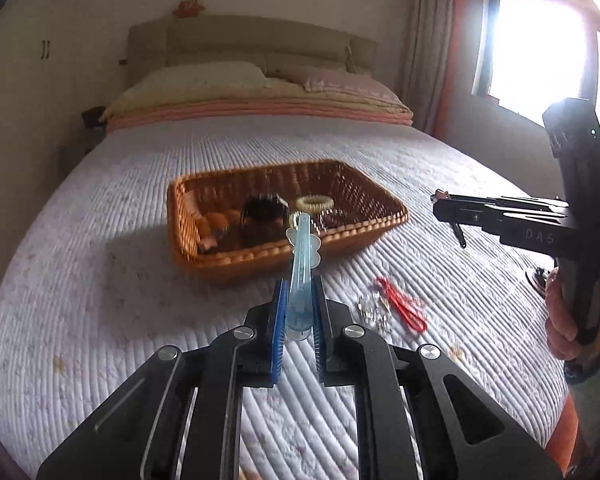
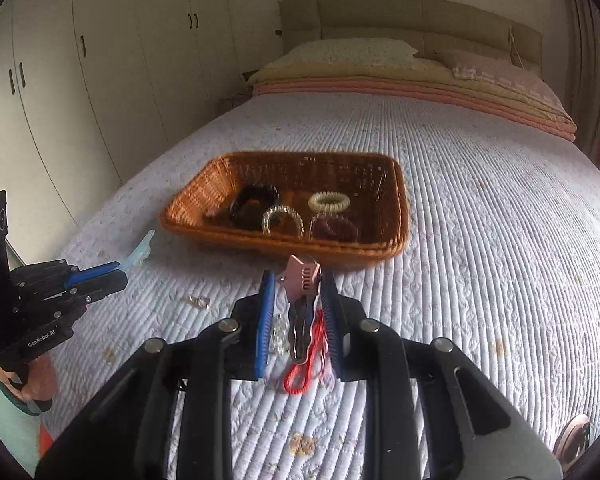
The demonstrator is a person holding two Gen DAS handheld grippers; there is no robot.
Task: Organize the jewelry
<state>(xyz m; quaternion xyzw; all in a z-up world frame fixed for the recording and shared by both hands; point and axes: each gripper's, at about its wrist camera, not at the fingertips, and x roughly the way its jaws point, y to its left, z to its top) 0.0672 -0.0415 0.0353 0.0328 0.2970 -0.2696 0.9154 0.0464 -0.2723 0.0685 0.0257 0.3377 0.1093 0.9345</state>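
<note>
Left gripper (image 1: 300, 300) clamps blue hair clip (image 1: 300, 280) by its tail, tip toward basket (image 1: 340, 236). Right gripper (image 2: 298, 304) pinches pink star clip (image 2: 302, 280), just short of basket's near rim. Risk: thin grips slip; clips snag rim. Red cord (image 2: 308, 360) and clear beads (image 1: 374, 310) lie near basket on bed (image 2: 480, 240).

A translucent blue hair clip (image 1: 300, 276) and a pink star clip (image 2: 302, 280) point toward the wicker basket (image 2: 396, 248) holding coil ties.
</note>
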